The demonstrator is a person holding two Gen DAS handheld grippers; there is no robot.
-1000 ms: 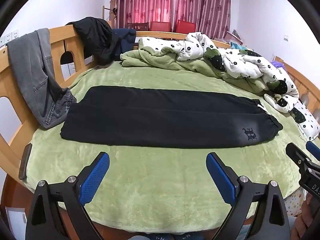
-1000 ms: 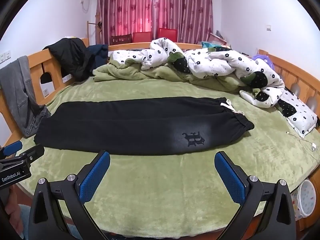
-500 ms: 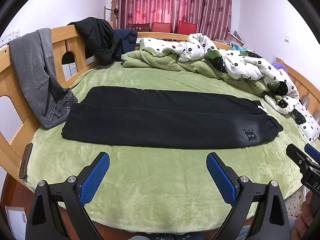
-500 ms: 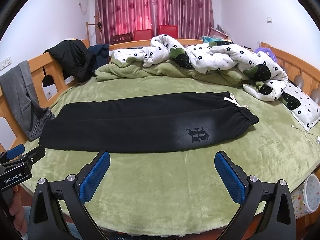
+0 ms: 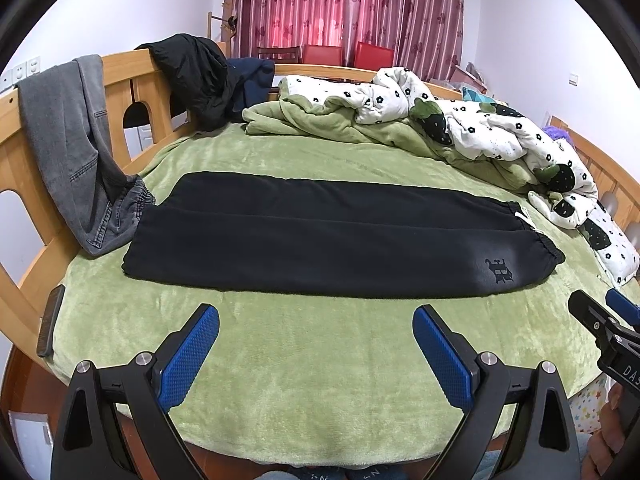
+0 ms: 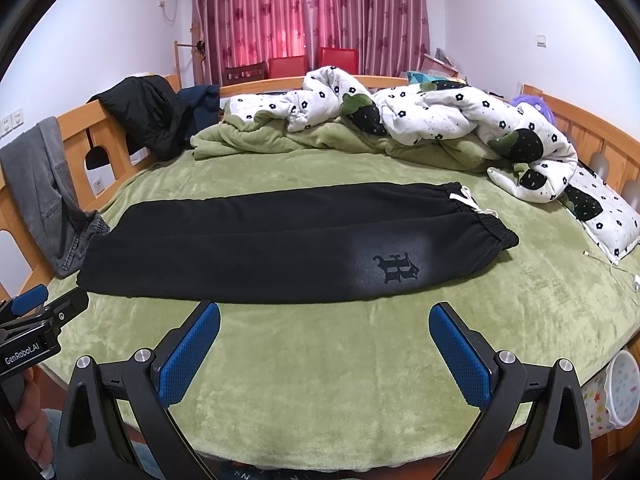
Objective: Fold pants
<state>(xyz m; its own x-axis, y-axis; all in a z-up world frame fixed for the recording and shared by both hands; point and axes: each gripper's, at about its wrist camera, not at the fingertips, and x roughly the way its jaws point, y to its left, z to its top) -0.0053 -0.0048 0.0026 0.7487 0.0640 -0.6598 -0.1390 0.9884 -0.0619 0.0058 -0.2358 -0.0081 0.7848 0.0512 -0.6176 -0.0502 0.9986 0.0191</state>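
black pants [image 5: 332, 240] lie flat on the green blanket [image 5: 320, 360], folded lengthwise with one leg over the other, straight ahead of both grippers and stretched across from left to right. waistband with a white drawstring [image 6: 466, 196] is at the right end, cuffs at the left end. a dark logo [image 6: 396, 268] shows on the near leg, just ahead of the right gripper [image 6: 324, 350] and slightly to its right.

left gripper [image 5: 316, 348] is held above the near edge of the blanket, blue pads spread wide, nothing between them, not touching the pants. right gripper same: jaws wide apart, empty, near hem of the pants just ahead of its fingertips but clear of them.

the two grippers are side by side, each showing at the edge of the other's view, with a bit of a hand [image 5: 608, 436] under the right one.

grey jeans [image 5: 76, 148] hang over the wooden bed rail [image 5: 16, 176] far left of the left gripper, touching the cuff end. crumpled flowered quilt [image 6: 440, 120] lies well beyond the pants, to the far right. black jacket [image 5: 192, 76] is draped on the rail at far left.
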